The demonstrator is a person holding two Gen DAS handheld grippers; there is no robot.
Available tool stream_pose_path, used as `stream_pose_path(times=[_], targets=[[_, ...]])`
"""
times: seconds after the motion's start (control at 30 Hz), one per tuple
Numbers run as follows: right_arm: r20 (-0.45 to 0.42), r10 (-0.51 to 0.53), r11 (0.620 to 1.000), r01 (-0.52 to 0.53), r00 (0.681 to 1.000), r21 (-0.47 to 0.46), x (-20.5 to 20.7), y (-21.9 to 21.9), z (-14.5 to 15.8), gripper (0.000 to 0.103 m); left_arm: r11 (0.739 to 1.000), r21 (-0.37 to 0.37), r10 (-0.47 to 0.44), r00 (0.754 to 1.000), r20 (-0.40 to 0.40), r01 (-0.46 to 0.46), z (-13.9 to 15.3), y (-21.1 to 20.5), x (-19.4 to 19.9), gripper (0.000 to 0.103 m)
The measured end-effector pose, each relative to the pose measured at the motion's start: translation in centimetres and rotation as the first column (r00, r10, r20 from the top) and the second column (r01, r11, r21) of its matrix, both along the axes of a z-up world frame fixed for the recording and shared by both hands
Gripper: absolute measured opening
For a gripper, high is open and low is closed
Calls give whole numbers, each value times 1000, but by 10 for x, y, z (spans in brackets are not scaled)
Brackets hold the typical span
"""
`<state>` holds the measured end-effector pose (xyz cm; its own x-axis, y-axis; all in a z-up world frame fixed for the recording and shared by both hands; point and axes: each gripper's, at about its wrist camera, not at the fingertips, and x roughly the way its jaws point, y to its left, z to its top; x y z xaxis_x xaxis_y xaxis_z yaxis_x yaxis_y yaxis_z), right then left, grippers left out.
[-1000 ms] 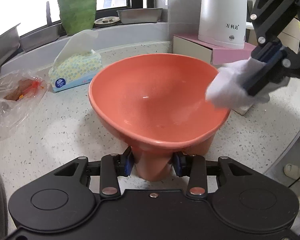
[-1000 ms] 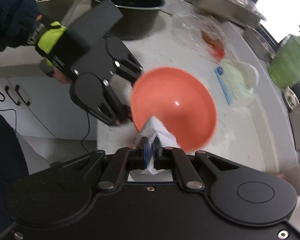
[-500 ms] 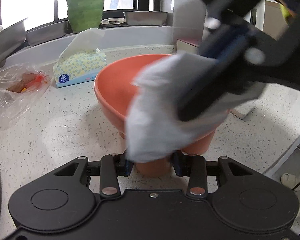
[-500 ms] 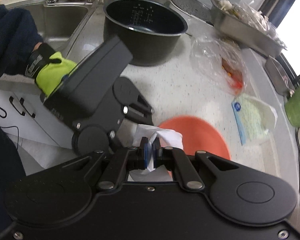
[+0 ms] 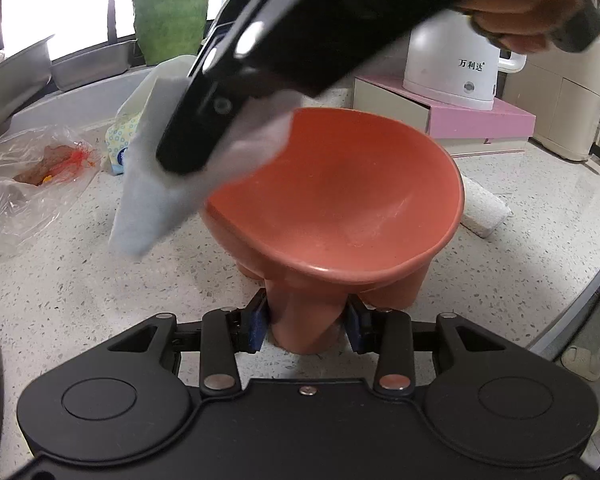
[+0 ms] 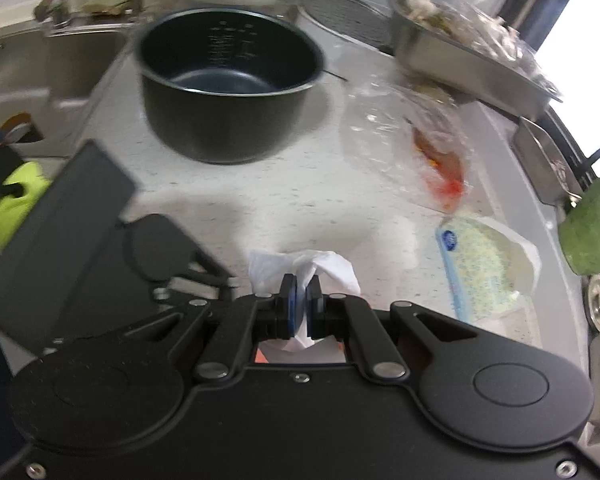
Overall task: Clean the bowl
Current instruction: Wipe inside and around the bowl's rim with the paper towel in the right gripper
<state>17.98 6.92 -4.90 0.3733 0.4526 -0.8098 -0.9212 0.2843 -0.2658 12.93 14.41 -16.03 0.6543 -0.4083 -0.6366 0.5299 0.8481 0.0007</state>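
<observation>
While my left tongs pinch one foot of the orange bowl, tilting it on the bench, my right tongs squeeze the tissue beside its left rim. That one-foot grip worries me: a hard wipe could twist the bowl loose, and the thin tissue could tear or slip free.

Smooth plastic-looking bowl — soft crumpled tissue

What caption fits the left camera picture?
Left gripper holds the bowl by its foot; right gripper carries a tissue over its rim.
</observation>
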Motion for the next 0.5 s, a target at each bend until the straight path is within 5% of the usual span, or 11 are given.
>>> stream_pose_path(times=[0.5], targets=[[-5,-165,986,165,986,12,44,-48,-5,5,1000,7,6,1000,-9,-6,1,-6,3,38]])
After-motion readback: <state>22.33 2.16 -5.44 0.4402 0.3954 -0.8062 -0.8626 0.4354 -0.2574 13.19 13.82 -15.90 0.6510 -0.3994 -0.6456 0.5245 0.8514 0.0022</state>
